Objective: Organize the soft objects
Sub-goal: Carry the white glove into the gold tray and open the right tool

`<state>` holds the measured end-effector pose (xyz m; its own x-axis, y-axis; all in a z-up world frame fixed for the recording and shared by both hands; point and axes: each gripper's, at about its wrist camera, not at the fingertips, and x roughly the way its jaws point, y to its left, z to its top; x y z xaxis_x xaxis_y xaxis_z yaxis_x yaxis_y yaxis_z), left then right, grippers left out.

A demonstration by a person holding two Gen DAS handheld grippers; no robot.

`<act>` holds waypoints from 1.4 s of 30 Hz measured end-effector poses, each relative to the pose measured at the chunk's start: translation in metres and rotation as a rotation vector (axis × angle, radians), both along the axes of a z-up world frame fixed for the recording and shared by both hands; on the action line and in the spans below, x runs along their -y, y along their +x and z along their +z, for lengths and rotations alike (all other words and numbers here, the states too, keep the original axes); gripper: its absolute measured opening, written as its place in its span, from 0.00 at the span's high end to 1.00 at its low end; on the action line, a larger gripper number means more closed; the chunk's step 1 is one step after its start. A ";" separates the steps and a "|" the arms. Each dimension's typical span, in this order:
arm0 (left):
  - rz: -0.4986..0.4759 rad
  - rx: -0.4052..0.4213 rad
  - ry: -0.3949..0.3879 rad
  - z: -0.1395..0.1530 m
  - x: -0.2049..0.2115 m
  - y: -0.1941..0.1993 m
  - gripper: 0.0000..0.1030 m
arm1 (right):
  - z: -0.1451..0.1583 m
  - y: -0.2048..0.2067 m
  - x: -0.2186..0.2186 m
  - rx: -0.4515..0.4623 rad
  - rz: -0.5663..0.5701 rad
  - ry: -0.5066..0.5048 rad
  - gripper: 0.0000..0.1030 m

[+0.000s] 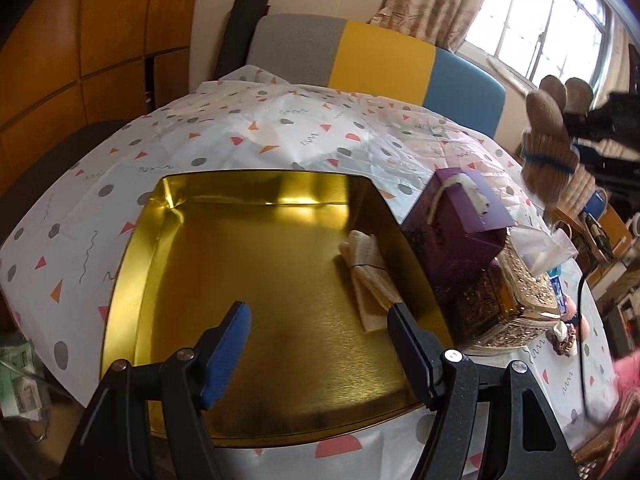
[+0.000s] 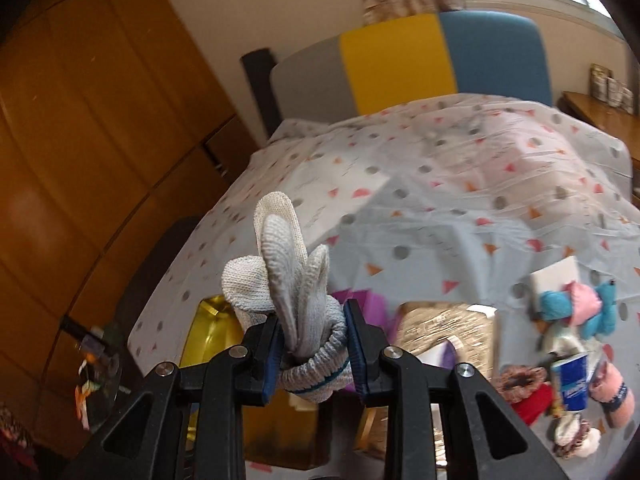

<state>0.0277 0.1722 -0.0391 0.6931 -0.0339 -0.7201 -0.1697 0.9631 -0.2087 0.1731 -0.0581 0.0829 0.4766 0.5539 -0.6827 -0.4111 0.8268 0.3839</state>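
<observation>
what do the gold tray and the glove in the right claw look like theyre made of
Gold tray: apparently thin metal with a brushed, shiny gold finish; fine streaks and mirror-like reflections show on its walls.

Glove: knitted fabric, probably cotton, pale grey-white and matte; the ribbed stitch texture and an elastic cuff with a dark stripe are visible where the right claw clamps it.

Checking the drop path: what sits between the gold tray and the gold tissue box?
In the left wrist view, a purple box stands between gold tray and gold tissue box.

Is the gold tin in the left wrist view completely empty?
No: a folded cream cloth tied with a thin band lies inside the gold tin, near its right wall.
</observation>
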 end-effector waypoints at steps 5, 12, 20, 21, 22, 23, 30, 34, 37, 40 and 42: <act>0.072 0.011 -0.007 -0.001 -0.021 -0.005 0.30 | -0.030 -0.025 -0.038 -0.063 0.120 -0.040 0.73; 0.125 0.007 -0.016 -0.004 -0.043 -0.012 0.30 | -0.100 -0.035 -0.082 -0.198 0.205 -0.195 0.71; 0.128 -0.002 -0.007 -0.007 -0.044 -0.015 0.30 | -0.137 -0.043 -0.094 -0.246 0.211 -0.295 0.59; 0.128 -0.004 -0.005 -0.006 -0.043 -0.015 0.30 | -0.136 -0.045 -0.093 -0.232 0.208 -0.300 0.59; 0.126 -0.004 -0.002 -0.006 -0.042 -0.014 0.30 | -0.134 -0.047 -0.091 -0.216 0.203 -0.303 0.58; 0.125 -0.004 0.001 -0.005 -0.041 -0.014 0.30 | -0.131 -0.051 -0.087 -0.198 0.196 -0.302 0.56; 0.107 0.011 0.038 0.003 -0.031 -0.017 0.28 | -0.095 -0.073 -0.062 0.004 0.147 -0.291 0.51; 0.082 0.030 0.053 0.010 -0.023 -0.020 0.28 | -0.083 -0.084 -0.046 0.084 0.090 -0.294 0.51; 0.054 0.047 0.071 0.016 -0.014 -0.022 0.28 | -0.078 -0.084 -0.031 0.110 0.040 -0.271 0.51; 0.036 0.065 0.080 0.022 -0.005 -0.024 0.27 | -0.073 -0.084 -0.010 0.132 -0.022 -0.259 0.51; 0.018 0.075 0.089 0.026 0.001 -0.025 0.25 | -0.069 -0.084 0.007 0.145 -0.065 -0.253 0.51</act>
<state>0.0028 0.1710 -0.0135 0.7450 0.0414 -0.6657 -0.1747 0.9753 -0.1349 0.0889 -0.0646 0.0136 0.6080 0.3402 -0.7173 -0.3897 0.9151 0.1037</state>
